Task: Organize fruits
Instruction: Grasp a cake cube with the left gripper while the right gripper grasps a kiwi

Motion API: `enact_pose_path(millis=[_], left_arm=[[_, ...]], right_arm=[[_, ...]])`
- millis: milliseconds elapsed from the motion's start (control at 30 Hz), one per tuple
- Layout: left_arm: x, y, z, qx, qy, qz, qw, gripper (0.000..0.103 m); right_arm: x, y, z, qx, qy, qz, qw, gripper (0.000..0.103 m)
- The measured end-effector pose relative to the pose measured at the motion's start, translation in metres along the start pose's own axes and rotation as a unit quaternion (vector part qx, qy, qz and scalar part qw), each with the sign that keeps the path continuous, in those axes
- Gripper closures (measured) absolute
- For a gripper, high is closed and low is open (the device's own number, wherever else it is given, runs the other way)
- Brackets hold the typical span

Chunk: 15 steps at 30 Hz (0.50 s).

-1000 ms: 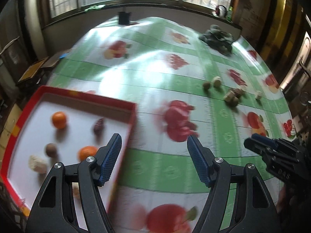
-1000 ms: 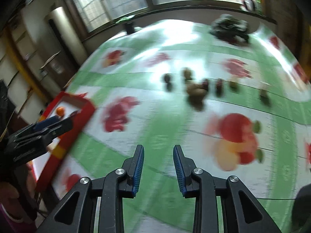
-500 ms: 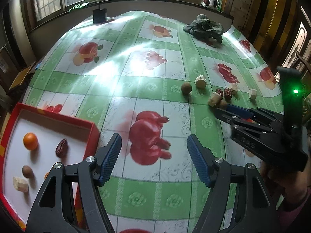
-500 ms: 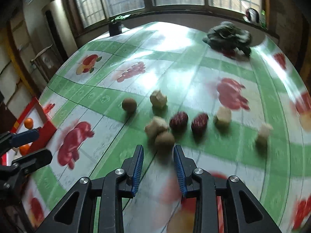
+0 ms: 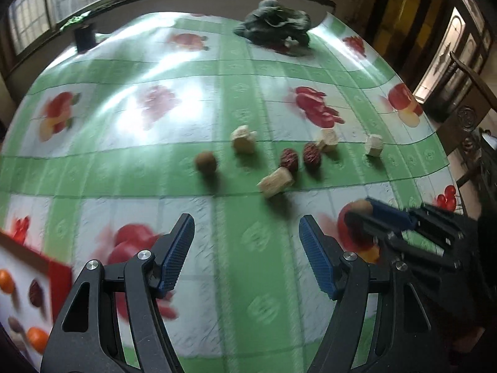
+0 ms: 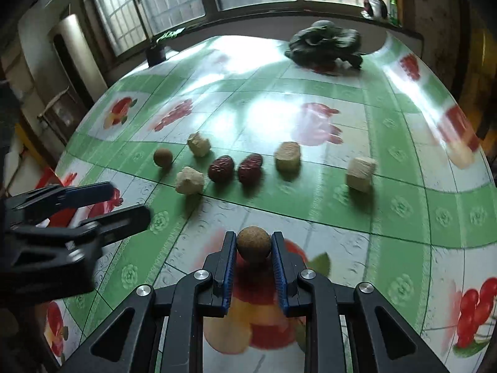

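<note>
no readable text, no labels, no brand names, no numbers, no signs anywhere in either view

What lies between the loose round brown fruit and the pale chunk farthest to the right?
In the right wrist view, between round brown fruit and pale chunk lie two red dates and three more pale chunks.

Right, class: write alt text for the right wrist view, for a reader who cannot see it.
The right hand-held gripper is closed on a round brown fruit above a green fruit-print tablecloth. Beyond it lie two red dates, another brown fruit and pale chunks; the open left hand-held gripper enters from the left.
</note>
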<state>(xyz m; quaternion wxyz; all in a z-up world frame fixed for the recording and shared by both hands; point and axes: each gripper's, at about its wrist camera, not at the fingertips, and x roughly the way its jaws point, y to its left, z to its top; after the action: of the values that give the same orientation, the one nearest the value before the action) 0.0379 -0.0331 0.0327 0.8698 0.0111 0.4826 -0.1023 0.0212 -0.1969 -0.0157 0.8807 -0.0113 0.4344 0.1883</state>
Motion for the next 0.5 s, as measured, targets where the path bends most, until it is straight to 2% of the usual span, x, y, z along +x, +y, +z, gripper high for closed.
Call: enact_pose_path(millis=[233, 267, 300, 333, 400, 500], left_arm=[[0.029, -0.013, 0.014, 0.009, 0.007, 0.000, 0.9999, 0.034], [0.031, -0.012, 0.014, 0.007, 0.005, 0.003, 1.0000, 0.049], [0.033, -0.012, 0.015, 0.005, 0.002, 0.009, 0.9999, 0.071], [0.035, -0.011, 0.016, 0.004, -0.005, 0.020, 0.9998, 0.077], [0.036, -0.008, 0.018, 0.000, -0.009, 0.018, 0.9998, 0.088], [0.034, -0.004, 0.016, -0.008, -0.003, 0.010, 0.9999, 0.089]], right_arm=[[-0.001, -0.010, -0.001, 0.016, 0.001, 0.021, 1.000, 0.081], [-0.001, -0.011, 0.000, 0.016, 0.001, 0.023, 1.000, 0.081], [-0.001, -0.012, 0.000, 0.017, 0.001, 0.025, 1.000, 0.081], [-0.001, -0.013, 0.000, 0.018, 0.001, 0.025, 1.000, 0.081], [-0.001, -0.014, 0.000, 0.021, 0.000, 0.026, 0.999, 0.081], [-0.002, -0.013, 0.000, 0.017, 0.000, 0.023, 1.000, 0.081]])
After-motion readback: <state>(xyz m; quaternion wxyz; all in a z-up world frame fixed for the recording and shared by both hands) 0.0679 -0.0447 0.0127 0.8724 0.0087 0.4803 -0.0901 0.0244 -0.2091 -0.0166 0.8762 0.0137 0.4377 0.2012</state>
